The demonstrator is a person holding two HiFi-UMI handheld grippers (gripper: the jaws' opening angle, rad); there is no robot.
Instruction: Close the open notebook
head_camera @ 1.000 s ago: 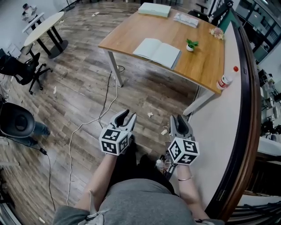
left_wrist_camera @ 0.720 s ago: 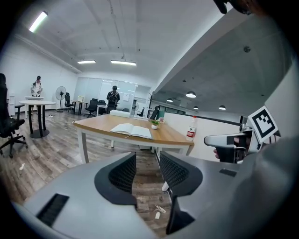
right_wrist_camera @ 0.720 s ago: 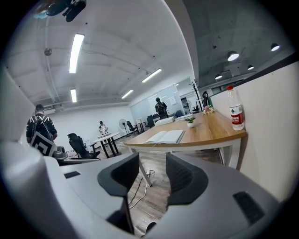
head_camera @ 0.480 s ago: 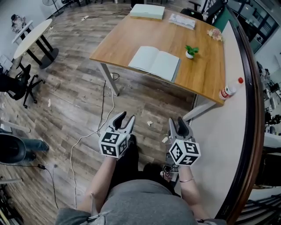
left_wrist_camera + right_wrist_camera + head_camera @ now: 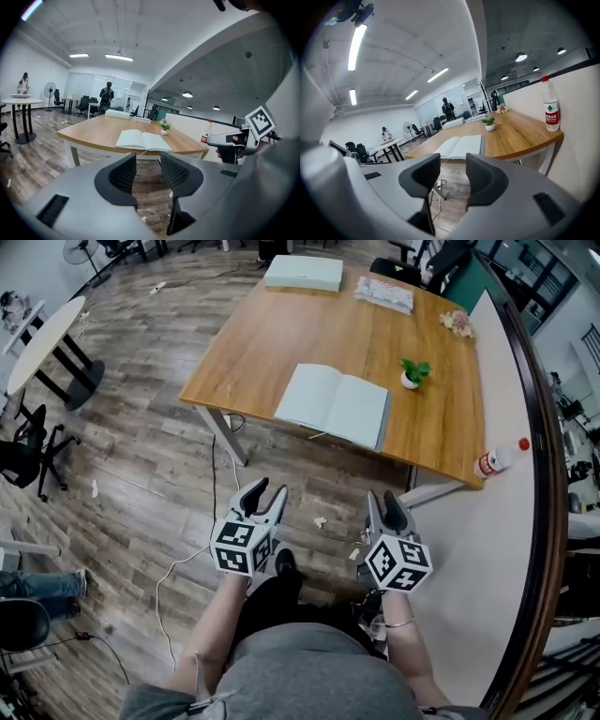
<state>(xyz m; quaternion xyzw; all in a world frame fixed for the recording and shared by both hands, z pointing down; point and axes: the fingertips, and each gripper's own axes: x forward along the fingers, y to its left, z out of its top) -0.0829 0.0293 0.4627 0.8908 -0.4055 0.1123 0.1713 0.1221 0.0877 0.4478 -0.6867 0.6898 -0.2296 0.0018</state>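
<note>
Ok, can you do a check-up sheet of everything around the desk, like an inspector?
Surface: wooden table, level top.
Job's things: notebook lying open near the front edge.
Clutter: potted plant; water bottle at the corner; flat box at the far edge.
Tools: left tool and right tool open, nothing between the jaws, short of the table; jaws have just been opening, the right's then closing slightly.
Cables: white cable on the floor.
Surroundings: round table, office chair, curved white partition.
</note>
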